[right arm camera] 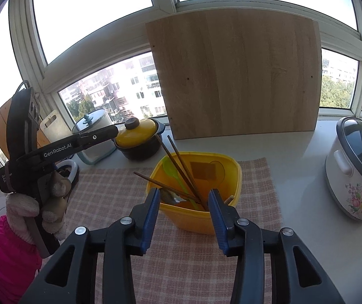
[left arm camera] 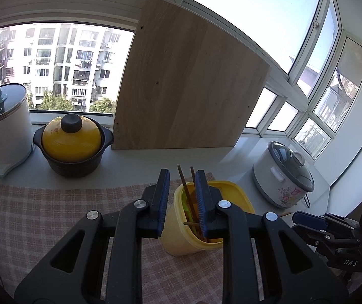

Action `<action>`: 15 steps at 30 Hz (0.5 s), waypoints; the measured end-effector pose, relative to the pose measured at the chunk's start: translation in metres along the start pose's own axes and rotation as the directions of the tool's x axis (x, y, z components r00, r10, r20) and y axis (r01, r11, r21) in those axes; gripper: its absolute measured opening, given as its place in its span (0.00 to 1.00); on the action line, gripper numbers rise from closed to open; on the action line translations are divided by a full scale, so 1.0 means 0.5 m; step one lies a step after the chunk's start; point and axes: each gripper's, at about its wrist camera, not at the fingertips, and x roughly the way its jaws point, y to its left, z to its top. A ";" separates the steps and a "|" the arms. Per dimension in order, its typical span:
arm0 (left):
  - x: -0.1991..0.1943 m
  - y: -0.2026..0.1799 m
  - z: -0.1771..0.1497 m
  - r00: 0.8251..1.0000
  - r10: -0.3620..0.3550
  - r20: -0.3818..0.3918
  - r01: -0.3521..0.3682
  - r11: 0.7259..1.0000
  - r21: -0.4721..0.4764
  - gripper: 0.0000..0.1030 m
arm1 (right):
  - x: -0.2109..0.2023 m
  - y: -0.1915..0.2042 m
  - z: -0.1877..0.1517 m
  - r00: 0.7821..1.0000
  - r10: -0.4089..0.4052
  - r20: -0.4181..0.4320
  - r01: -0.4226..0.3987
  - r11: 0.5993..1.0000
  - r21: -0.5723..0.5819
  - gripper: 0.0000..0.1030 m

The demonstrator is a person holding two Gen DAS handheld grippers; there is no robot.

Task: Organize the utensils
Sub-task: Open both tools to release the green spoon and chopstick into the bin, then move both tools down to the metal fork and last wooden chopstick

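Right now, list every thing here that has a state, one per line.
Yellow container: upright, uncovered, holding chopsticks.
Clay pot: lid on.
Rice cooker: lid shut.
Kettle: lid on.
Left claw: open, empty.
Right claw: open, empty.

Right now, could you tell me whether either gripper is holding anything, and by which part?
Nothing is held. The left gripper and the right gripper both stand open, the utensils resting loose in the yellow container.

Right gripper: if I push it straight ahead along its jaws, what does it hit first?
Most likely the near rim of the yellow container, or the chopsticks leaning inside it. The right gripper stands open around nothing; depth is unclear.
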 end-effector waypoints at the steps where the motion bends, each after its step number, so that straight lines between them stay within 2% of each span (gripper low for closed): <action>1: -0.011 0.004 -0.007 1.000 0.008 0.002 -0.008 1.000 0.001 0.19 | -0.002 0.004 -0.005 1.000 0.009 0.003 -0.009 1.000 -0.004 0.61; 2: -0.022 0.010 -0.015 1.000 0.017 0.003 -0.017 1.000 0.003 0.19 | -0.006 0.009 -0.013 1.000 0.021 0.012 -0.020 1.000 -0.010 0.65; 5: -0.048 0.028 -0.040 0.999 0.050 -0.006 -0.050 0.999 0.008 0.19 | -0.010 0.030 -0.033 0.999 0.035 0.025 -0.033 0.998 -0.044 0.66; 12: -0.091 0.098 -0.121 0.992 0.107 -0.073 -0.110 0.993 -0.037 0.23 | 0.014 0.075 -0.080 0.996 0.089 0.001 -0.088 0.990 -0.108 0.68; 15: -0.104 0.131 -0.163 0.985 0.139 -0.106 -0.146 0.988 -0.058 0.23 | 0.041 0.088 -0.100 0.992 0.119 -0.038 -0.123 0.985 -0.121 0.69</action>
